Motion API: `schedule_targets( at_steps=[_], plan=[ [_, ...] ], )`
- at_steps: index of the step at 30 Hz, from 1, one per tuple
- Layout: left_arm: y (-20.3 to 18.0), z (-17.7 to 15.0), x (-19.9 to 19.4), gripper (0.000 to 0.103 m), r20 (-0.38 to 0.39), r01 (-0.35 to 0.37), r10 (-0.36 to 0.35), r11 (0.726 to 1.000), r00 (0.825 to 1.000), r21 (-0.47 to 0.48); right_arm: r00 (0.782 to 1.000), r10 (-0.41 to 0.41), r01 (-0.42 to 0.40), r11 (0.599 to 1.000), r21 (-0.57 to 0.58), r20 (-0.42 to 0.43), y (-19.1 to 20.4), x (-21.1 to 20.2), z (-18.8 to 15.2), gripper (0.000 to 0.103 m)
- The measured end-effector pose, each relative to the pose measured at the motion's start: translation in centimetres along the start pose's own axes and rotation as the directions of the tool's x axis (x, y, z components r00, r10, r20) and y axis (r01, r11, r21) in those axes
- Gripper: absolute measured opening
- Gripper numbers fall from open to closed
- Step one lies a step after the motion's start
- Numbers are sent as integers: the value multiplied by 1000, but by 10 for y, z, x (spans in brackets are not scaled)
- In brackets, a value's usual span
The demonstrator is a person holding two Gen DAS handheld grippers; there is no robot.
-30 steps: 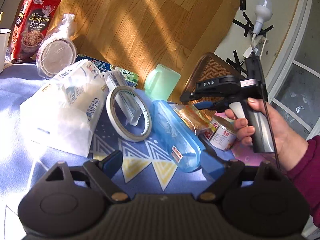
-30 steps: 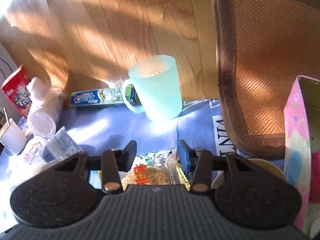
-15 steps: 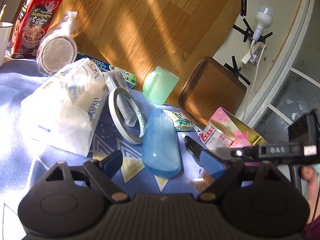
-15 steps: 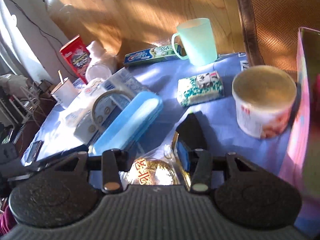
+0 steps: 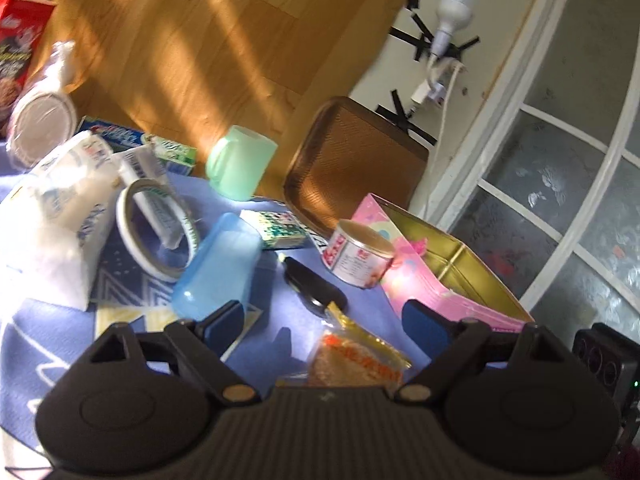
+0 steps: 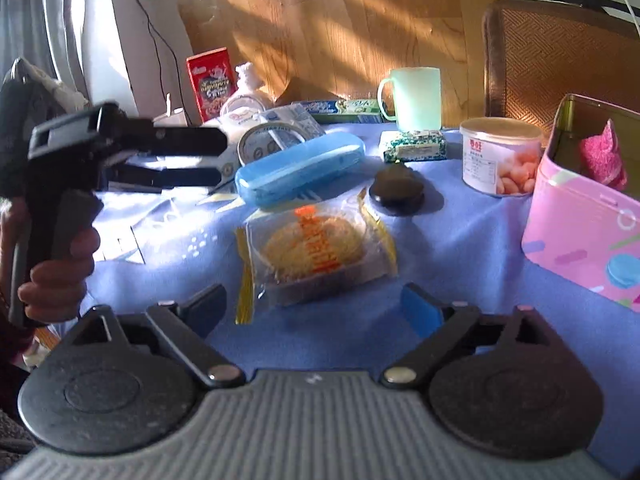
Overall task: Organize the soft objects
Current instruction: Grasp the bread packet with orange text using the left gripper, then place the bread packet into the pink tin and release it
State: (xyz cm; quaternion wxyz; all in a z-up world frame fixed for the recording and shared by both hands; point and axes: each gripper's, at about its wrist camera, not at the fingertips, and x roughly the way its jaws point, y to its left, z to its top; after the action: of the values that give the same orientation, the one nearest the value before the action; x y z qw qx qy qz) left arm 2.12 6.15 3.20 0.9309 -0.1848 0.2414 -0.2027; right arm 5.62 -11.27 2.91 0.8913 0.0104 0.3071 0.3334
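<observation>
One wrapped cake (image 6: 320, 254) flat on the blue cloth (image 6: 440, 280) near centre, right gripper (image 6: 314, 308) jaws opening and empty just behind it, left gripper (image 5: 326, 326) opening, empty, one pink tin (image 6: 580, 240) right, bare cloth between them.

Warm, low sunlight streaks across the wooden floor (image 5: 192, 52) and glares on the blue tablecloth (image 6: 460, 240). Both views are softly blurred, with fisheye bending at the edges and dim corners.
</observation>
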Motion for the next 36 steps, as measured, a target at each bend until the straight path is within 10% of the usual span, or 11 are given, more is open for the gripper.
schedule_targets(
  at_steps=[9, 12, 18, 26, 36],
  plan=[
    [-26, -16, 73, 86, -223, -27, 47, 996, 974, 90, 995, -103, 103, 992, -73, -1, 16, 18, -5, 93],
    [-30, -21, 69, 68, -232, -4, 23, 996, 972, 85, 992, -118, 121, 988, -96, 34, 16, 19, -6, 76],
    [-52, -6, 62, 68, -189, 11, 8, 995, 982, 97, 975, -181, 188, 981, -47, 130, 6, 0, -7, 61],
    [-137, 35, 98, 68, -124, 139, -109, 954, 986, 267, 865, -370, 394, 919, -1, 338, -30, -58, 15, 61],
    [-185, 39, 169, 75, -128, 135, -101, 946, 987, 296, 774, -584, 563, 812, 154, 245, -116, -47, 32, 62]
  ],
)
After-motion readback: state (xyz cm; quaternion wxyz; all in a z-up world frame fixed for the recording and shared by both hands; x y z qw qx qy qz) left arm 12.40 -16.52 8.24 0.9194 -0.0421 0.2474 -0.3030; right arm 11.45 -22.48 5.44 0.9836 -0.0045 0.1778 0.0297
